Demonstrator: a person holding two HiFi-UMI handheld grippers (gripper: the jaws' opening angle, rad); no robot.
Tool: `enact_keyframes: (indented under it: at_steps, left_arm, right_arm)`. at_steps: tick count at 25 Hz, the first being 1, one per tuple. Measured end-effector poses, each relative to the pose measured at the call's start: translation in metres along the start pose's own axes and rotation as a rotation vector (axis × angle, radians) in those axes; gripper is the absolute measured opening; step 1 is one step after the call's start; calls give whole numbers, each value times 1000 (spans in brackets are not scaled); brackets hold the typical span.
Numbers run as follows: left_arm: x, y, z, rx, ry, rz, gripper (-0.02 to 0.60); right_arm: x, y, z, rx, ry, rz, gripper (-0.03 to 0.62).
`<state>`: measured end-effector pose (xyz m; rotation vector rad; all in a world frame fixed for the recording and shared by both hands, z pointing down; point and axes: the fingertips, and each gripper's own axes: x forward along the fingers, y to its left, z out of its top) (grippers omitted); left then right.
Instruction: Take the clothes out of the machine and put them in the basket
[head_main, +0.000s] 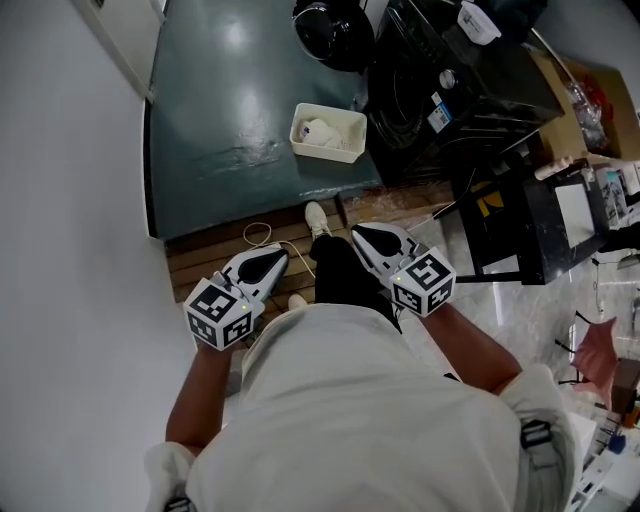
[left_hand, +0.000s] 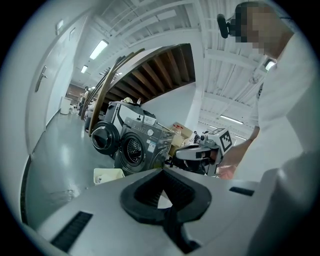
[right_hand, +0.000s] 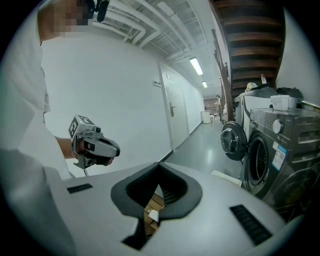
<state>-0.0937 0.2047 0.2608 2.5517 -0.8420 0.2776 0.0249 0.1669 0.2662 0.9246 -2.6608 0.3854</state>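
A pale, lumpy bundle (head_main: 320, 131), probably clothes, lies in the white basket (head_main: 332, 153). The basket sits on the green floor (head_main: 220, 90), just left of the dark front-loading washing machine (head_main: 450, 85). The machine's round door (head_main: 330, 35) hangs open beyond the basket. The drum is too dark to show whether anything is left inside. My reading is that some laundry has already gone into the basket, but how much remains is unclear. Near the person's body and well apart from the machine are the left gripper (head_main: 280, 256) and the right gripper (head_main: 362, 236). Each has its jaws closed tip to tip with nothing between them. If clothes remain, the next step would be a reach into the drum.
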Motion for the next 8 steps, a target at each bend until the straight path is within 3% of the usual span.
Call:
enact_keyframes:
  at_steps: [8]
  left_arm:
    - [11,12,3,-21,8,-7,-3]
  right_arm:
    - [17,-9,-2,4,25,29,5]
